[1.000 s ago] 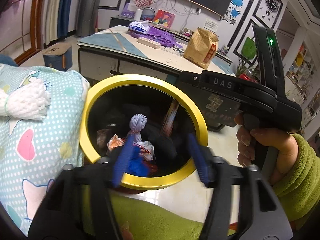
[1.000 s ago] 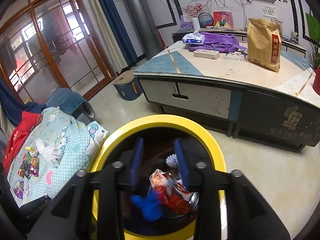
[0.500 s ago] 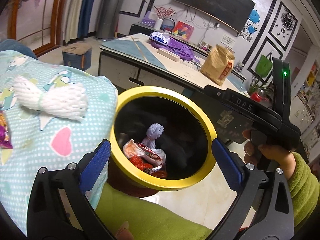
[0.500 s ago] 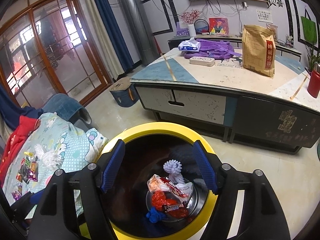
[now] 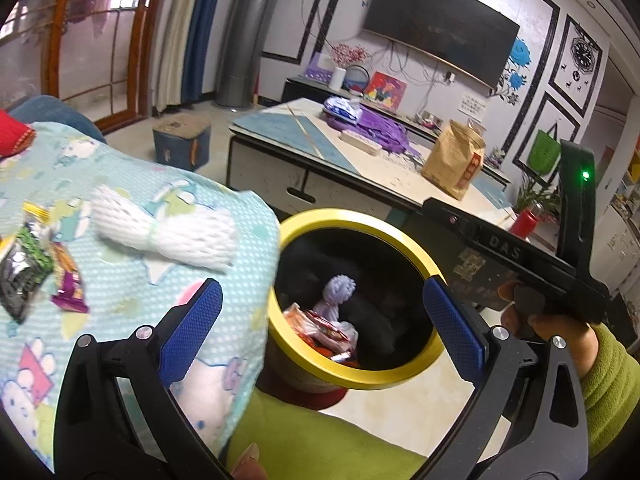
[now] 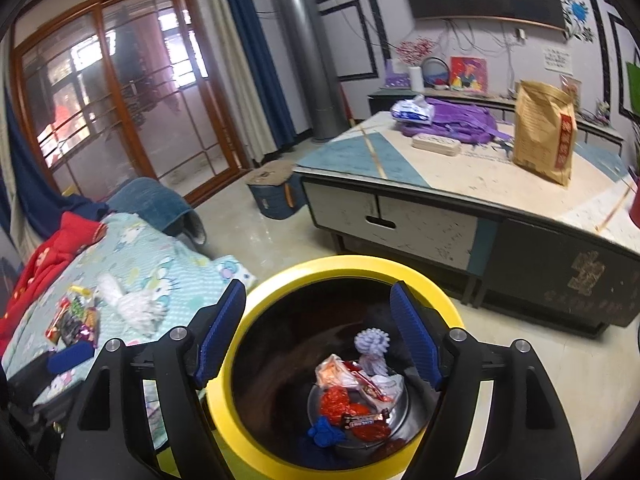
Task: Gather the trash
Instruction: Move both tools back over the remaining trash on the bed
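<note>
A yellow-rimmed black bin stands on the floor beside the bed, and holds red wrappers, a blue scrap and a white foam net. My right gripper hovers over its mouth, jaws still opening, nothing between them. My left gripper is wide open and empty, above the bin rim and the bed's edge. On the patterned bedspread lie a white foam net and several snack wrappers.
A low table behind the bin carries a brown paper bag and purple cloth. A blue stool stands on the floor. Red clothing lies on the bed. A hand in a green sleeve holds the right gripper's handle.
Both grippers opened from nearly closed and rose back from the bin. A blue scrap and wrappers dropped into it. The left view swung left, bringing more of the bedspread into sight.
</note>
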Motion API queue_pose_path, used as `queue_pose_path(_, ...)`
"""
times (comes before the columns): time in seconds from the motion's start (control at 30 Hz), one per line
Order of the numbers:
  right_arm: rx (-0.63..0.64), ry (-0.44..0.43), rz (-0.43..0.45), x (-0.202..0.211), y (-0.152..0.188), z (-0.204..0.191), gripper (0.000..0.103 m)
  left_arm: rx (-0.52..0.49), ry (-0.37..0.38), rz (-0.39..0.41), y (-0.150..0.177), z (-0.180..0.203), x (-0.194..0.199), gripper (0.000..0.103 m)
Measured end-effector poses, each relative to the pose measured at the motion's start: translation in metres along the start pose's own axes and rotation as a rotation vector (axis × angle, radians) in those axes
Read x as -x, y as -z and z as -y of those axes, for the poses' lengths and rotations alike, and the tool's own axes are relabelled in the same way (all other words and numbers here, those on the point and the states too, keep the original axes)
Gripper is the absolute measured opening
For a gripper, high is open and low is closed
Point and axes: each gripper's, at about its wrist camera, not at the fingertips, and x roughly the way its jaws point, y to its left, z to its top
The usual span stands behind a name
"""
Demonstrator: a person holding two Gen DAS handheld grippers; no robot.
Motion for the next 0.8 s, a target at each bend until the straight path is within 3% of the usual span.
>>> queue_pose_path(0.8, 0.162, -0.172, 0.058, 0.037, 0.003, -0.083, 0.088, 0.05, -0.191, 0.183, -0.011, -0.045, 0.071, 0.092)
